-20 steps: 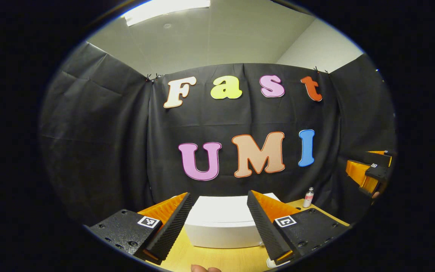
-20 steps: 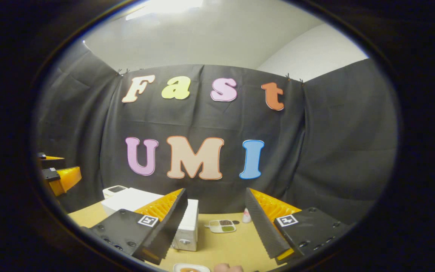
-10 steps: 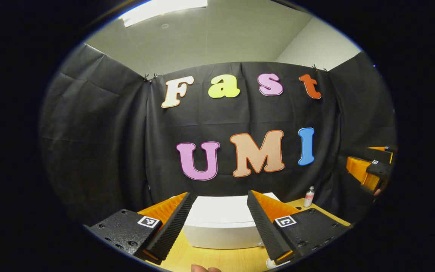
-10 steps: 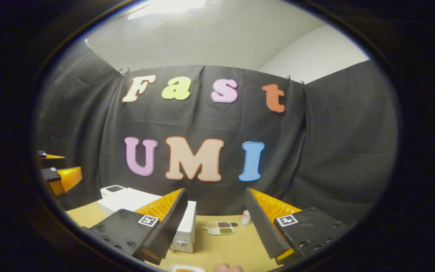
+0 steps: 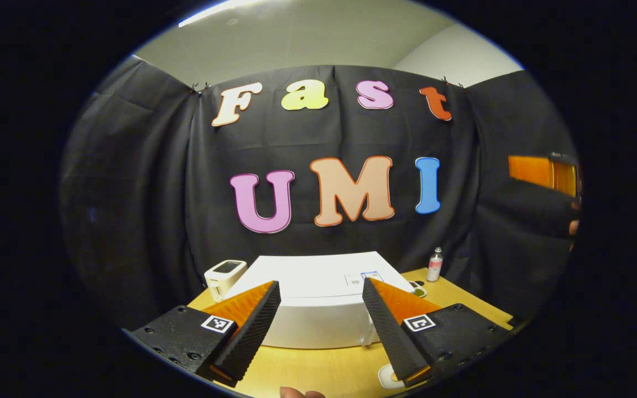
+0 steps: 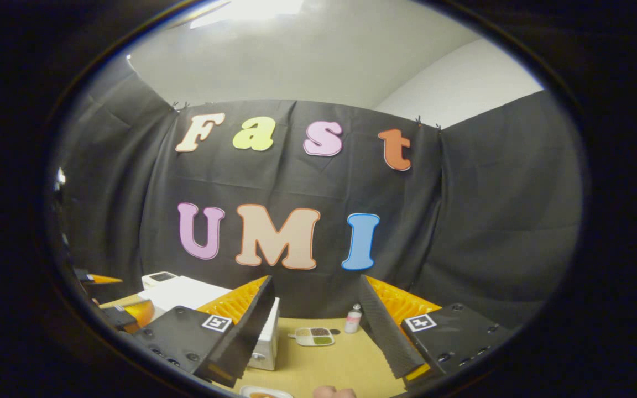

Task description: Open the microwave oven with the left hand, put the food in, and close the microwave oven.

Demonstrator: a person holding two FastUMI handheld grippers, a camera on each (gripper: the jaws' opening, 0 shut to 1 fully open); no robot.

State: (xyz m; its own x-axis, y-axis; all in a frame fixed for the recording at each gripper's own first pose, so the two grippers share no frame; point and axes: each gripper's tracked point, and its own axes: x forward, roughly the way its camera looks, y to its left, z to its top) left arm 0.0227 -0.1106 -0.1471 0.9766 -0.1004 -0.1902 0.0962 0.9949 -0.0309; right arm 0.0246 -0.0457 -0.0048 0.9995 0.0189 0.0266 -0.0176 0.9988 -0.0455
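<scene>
- Microwave oven (image 5: 318, 298): white, shut, sitting on the wooden table (image 5: 324, 370) dead ahead.
- Left gripper (image 5: 318, 326): spread wide, empty, well short of it.
- Right gripper (image 6: 316, 326): also agape, holding nothing.
- Opening step, judged barely begun; next, reaching the door's edge.

Bright ceiling light (image 5: 213, 10) glares overhead; edges bend, right rim blurs.

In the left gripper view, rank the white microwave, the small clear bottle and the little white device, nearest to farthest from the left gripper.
From the open left gripper:
1. White boxy microwave oven, straight ahead.
2. Small white device with dark screen, back left.
3. Small clear bottle, back right by the cloth.
</scene>
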